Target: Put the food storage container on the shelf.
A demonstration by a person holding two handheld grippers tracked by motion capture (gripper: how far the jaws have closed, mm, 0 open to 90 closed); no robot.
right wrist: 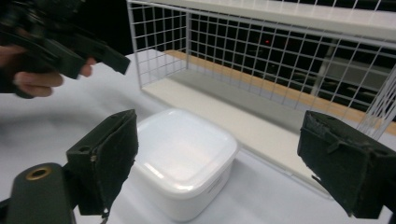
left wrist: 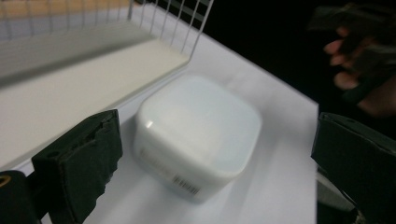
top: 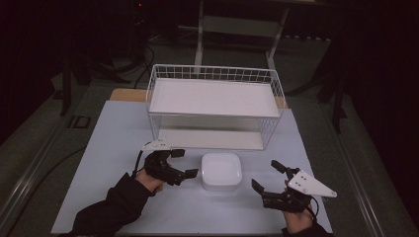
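Note:
A white square box with a lid sits on the white tabletop, in front of the wire rack. My left gripper hovers just left of the box, open, its jaws wide apart and off the box. In the right gripper view the left gripper and its hand appear at the upper left. My right gripper is open to the right of the box, a short gap away, with nothing between its jaws. Both grippers point toward the box.
A white wire rack with an upper shelf and a lower board stands behind the box. The white table sheet has free room at the left and the front. Dark floor and table legs lie beyond.

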